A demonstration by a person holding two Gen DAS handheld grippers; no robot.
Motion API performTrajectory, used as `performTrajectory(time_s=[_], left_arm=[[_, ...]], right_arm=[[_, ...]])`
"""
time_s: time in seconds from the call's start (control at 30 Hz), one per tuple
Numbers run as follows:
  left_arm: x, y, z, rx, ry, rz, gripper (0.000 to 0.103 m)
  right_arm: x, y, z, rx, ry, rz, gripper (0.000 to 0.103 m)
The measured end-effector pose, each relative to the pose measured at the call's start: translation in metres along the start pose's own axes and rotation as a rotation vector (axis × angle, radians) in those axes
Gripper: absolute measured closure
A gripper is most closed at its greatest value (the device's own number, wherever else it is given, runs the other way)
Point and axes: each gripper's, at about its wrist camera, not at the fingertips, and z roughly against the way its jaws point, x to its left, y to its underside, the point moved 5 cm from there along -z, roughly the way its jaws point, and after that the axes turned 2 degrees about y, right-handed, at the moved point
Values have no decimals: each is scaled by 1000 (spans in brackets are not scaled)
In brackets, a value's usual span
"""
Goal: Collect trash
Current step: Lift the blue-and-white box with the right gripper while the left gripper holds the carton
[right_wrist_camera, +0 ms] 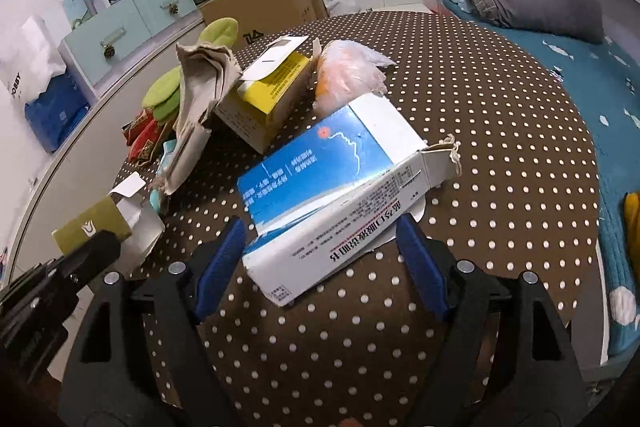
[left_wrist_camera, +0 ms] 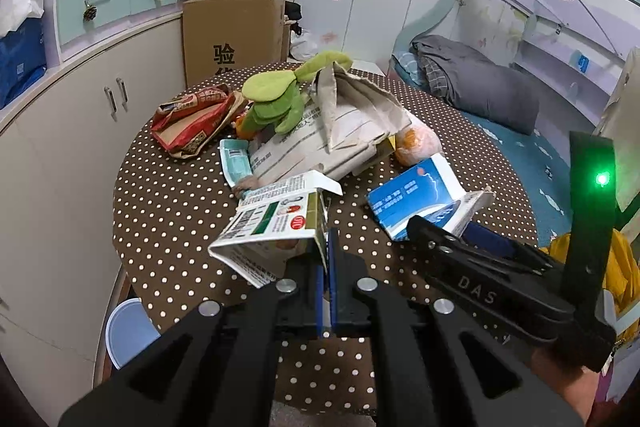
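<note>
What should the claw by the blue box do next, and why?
Probably squeeze shut. The right claw is open, with its blue fingers on either side of the blue box, which lies on the dotted table. The left claw already pinches the green and white box.

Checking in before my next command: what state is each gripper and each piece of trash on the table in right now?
left gripper: shut on the green-and-white carton
right gripper: open, straddling the blue-and-white box
blue-and-white box: lying flat, end flap torn open
yellow box: lid flap open
red wrapper: crumpled, lying on table
</note>
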Motion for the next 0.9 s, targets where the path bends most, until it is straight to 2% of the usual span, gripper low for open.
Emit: performTrajectory(time_s=[0.07,0.2,0.4,0.57,0.83,0.87,0.9], left_arm=[[0,-1,-1,2,1,-1,101],[-2,-1,-2,5,7,3,101],[-8,1,-2,13,24,-5,101],[-11,2,0,11,30,-4,101],[-16,3,0,15,20,-15,101],[-16,3,-1,16,17,-17,101],[-16,3,-2,17,13,-19,101]], right_arm=[[0,-1,-1,2,-5,5,31],[1,-3,-2,22,-47,6,58],[-7,2,8,31,-84,-12,68],[-15,8,18,33,-102,-24,72],[-17,9,28,33,-83,-27,71],[-20,7,28,28,-71,-38,58],[-21,7,27,25,-57,-41,40]])
